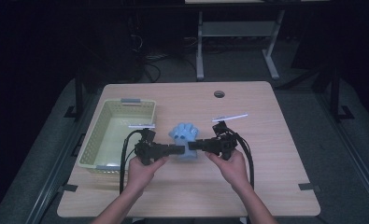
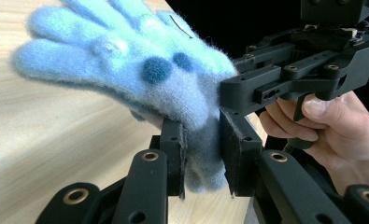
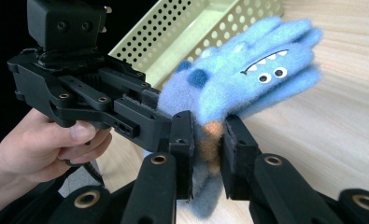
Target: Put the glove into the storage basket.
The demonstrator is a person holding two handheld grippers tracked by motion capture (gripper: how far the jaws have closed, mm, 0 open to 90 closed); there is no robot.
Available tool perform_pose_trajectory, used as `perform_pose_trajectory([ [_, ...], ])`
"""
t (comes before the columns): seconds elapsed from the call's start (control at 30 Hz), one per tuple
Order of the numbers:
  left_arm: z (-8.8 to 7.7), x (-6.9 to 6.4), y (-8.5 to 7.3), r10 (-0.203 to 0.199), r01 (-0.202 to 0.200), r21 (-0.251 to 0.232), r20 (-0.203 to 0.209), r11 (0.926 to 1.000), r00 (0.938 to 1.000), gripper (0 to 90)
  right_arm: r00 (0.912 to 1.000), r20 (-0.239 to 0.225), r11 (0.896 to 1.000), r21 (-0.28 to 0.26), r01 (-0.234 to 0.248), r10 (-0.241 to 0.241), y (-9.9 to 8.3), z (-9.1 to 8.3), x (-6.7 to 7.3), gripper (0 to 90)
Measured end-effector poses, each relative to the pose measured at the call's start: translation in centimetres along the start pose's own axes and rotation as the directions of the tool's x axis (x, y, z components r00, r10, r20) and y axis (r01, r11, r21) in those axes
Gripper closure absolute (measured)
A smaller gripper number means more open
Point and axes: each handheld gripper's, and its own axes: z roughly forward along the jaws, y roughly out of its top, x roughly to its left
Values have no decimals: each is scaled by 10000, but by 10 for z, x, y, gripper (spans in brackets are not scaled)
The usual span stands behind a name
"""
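A fuzzy blue glove (image 1: 185, 135) is held between the two tools near the middle of the tabletop (image 1: 266, 140), just right of a pale green basket (image 1: 108, 161). The left tool (image 1: 181, 150) is clamped on the cuff end of the glove; in the left gripper view the cuff (image 2: 202, 149) is seen pinched between its two jaws, which stand narrow. The right tool (image 1: 193, 145) is likewise closed on the cuff from the opposite side, with the fabric squeezed between its jaws in the right gripper view (image 3: 209, 144). The glove's fingers are spread and pointed away from the person. A face with eyes and teeth is seen on one side of the glove, dark blue spots on the other. Each tool is gripped by one hand: left hand (image 1: 142, 169), right hand (image 1: 232, 167).
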Motion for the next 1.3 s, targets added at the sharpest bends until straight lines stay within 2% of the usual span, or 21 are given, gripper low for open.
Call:
perform_pose_trajectory([
  [0.4, -18, 1, 9, 5, -6, -173, -83, 9999, 10000, 719, 9997, -173, 9998, -148, 144, -146, 14, 8, 10, 764],
  [0.63, -29, 5, 12, -202, 201, -255, -38, 9995, 9998, 720, 9993, -270, 9996, -120, 239, -242, 22, 16, 15, 764],
  [1.0, -49, 13, 16, -317, 320, -237, 118, 9992, 9994, 720, 9978, -431, 9987, -65, 507, -509, 31, 28, 27, 764],
  [1.07, -53, 13, 17, -311, 314, -282, 111, 9991, 9995, 720, 9981, -467, 9992, -31, 410, -411, 33, 31, 29, 764],
  [1.13, -56, 14, 18, -324, 328, -346, 114, 9989, 9994, 721, 9972, -517, 9985, -107, 545, -550, 35, 33, 30, 764],
  [1.2, -60, 15, 18, -344, 348, -365, 130, 9987, 9993, 721, 9973, -587, 9991, -75, 429, -432, 38, 35, 32, 764],
  [1.3, -65, 18, 18, -425, 431, -423, 154, 9982, 9990, 721, 9965, -662, 9986, -132, 504, -511, 40, 38, 34, 764],
])
